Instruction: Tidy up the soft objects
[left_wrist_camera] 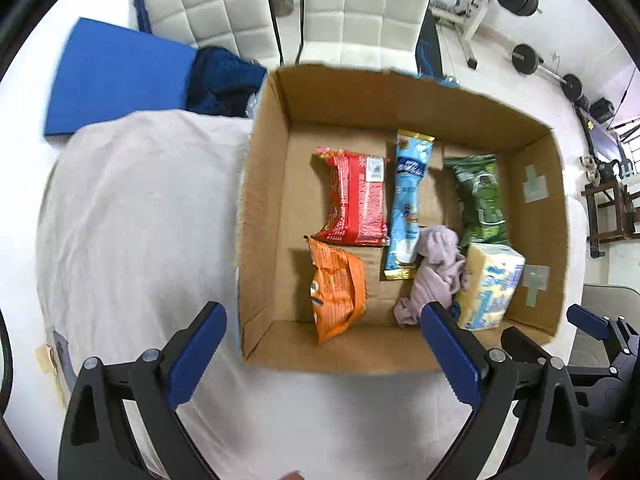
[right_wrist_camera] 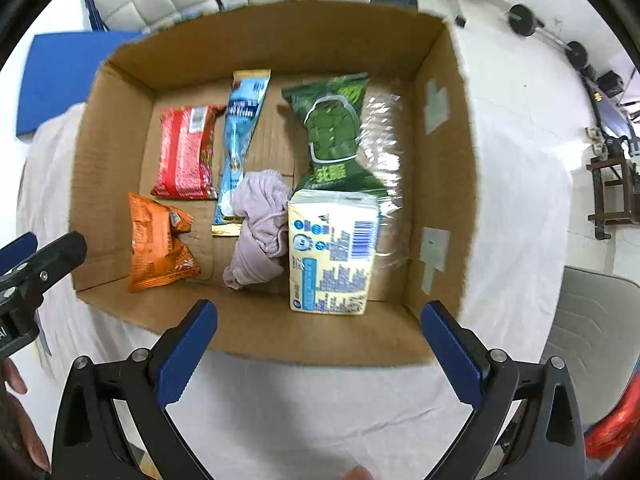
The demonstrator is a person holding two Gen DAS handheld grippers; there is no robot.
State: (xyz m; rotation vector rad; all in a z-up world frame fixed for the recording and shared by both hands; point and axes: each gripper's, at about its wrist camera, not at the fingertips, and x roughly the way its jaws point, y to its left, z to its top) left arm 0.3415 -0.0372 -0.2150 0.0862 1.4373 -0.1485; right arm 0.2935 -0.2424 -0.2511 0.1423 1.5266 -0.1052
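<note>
Item 1. Box [left_wrist_camera: 264, 184], cardboard, open-topped, stood on a table covered with a white cloth [left_wrist_camera: 140, 220]; its near wall lay close to the table's near edge.

Contents, from the left wall to the right wall:
- Red packet [left_wrist_camera: 354, 200], flat on the floor, toward the far left.
- Orange packet [left_wrist_camera: 338, 290], crumpled, in the near left corner, just nearer than the red packet.
- Blue packet [left_wrist_camera: 408, 204], long and narrow, lying lengthwise mid-floor, beside the red packet.
- Lilac cloth [left_wrist_camera: 430, 272], bunched, overlapping the blue packet's near end and touching the tissue pack.
- Green packet [left_wrist_camera: 480, 196], toward the far right, its near end at the tissue pack.
- Tissue pack [left_wrist_camera: 490, 286], yellow and blue, in the near right part of the floor.
- Clear wrapper [right_wrist_camera: 386, 152], seen from the right wrist only, between the green packet and the right wall.

Item 2. Left hand-held gripper [left_wrist_camera: 324, 320], released, jaws spread wide and holding nothing, hung above the box's near wall.

Item 3. Right hand-held gripper [right_wrist_camera: 320, 316], likewise released and empty, poised over the near wall at the tissue pack.

Item 4. Surroundings: blue mat [left_wrist_camera: 116, 76] and dark blue fabric [left_wrist_camera: 224, 80] beyond the table's far left corner; white padded chairs [left_wrist_camera: 356, 4] behind the box.
</note>
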